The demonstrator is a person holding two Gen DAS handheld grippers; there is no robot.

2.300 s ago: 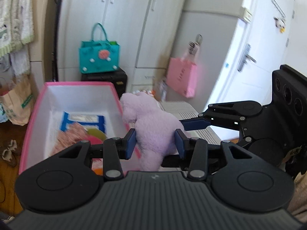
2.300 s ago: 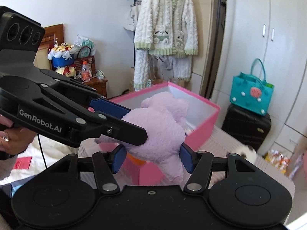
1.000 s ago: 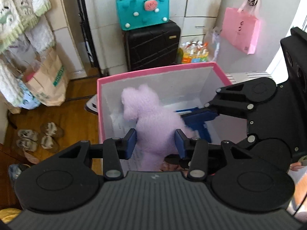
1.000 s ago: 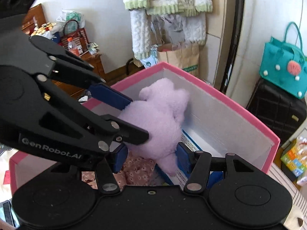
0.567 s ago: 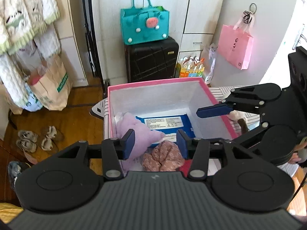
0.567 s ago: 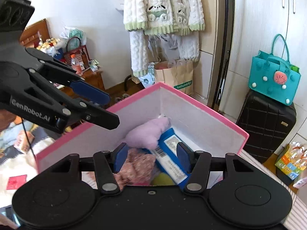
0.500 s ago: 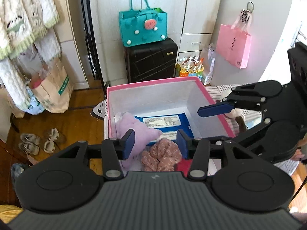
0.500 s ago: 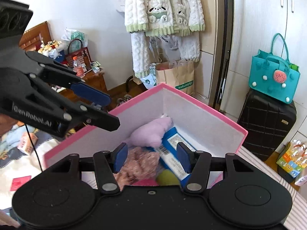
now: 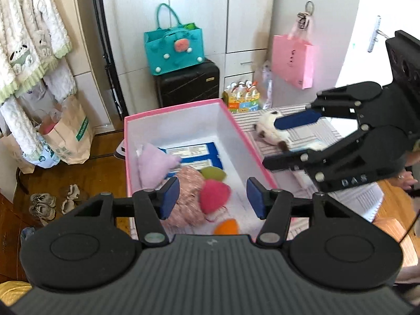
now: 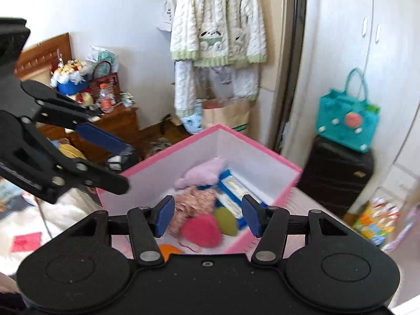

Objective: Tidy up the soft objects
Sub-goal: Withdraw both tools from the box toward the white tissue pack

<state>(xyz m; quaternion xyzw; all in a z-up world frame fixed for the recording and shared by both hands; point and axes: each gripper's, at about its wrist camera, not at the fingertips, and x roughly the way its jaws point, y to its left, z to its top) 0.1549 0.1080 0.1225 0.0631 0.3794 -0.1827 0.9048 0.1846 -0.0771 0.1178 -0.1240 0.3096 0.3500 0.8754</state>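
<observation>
Behind the left tool point(image 9: 212, 200), the box point(image 9: 237, 124) was partly hidden; both tools gaped empty, the right tool point(image 10: 207, 215) above the striped surface point(image 9: 325, 131).

Soft things in the box, one left outside it

In the box point(image 9: 244, 134), the plush toy point(image 9: 155, 162) lies against the left wall; the stuffed cat point(image 9: 273, 131) lies on the bed beyond the right wall.

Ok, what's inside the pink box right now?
The pink box holds a purple plush, blue packets, a pink patterned cloth, and green, red and orange soft pieces. Anything under them is hidden.
</observation>
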